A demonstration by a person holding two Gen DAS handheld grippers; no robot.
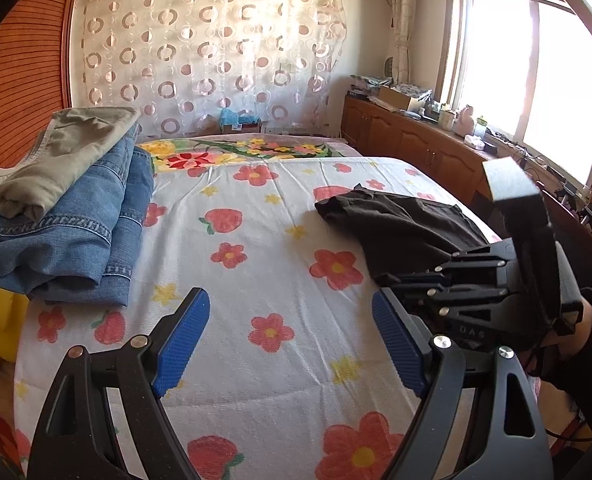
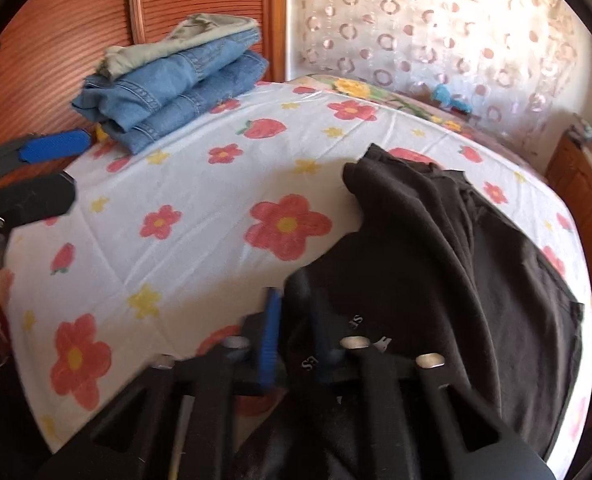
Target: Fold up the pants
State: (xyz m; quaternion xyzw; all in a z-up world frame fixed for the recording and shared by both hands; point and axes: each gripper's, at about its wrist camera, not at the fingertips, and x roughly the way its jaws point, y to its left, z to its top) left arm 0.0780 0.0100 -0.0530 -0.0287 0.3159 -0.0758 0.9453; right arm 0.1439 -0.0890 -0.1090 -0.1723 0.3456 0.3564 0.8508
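Observation:
Dark black pants (image 1: pixel 396 224) (image 2: pixel 436 260) lie crumpled on the right side of the flowered bedsheet (image 1: pixel 256 240). My right gripper (image 2: pixel 294 320) is shut on their near left edge, with black cloth pinched between its blue pads. From the left wrist view, the right gripper (image 1: pixel 384 280) reaches in from the right, a hand in a dark sleeve behind it. My left gripper (image 1: pixel 292 340) hovers open over bare sheet, left of the pants, with nothing between its fingers. In the right wrist view the left gripper's blue pad (image 2: pixel 52 148) shows at the left edge.
A stack of folded blue jeans (image 1: pixel 68 232) (image 2: pixel 176 88) topped by folded khaki pants (image 1: pixel 68 152) sits at the bed's far left. A wooden panel (image 1: pixel 16 80) stands behind it. A wooden cabinet (image 1: pixel 416 140) with clutter runs under the window on the right. A yellow object (image 1: pixel 0 320) lies at the bed's left edge.

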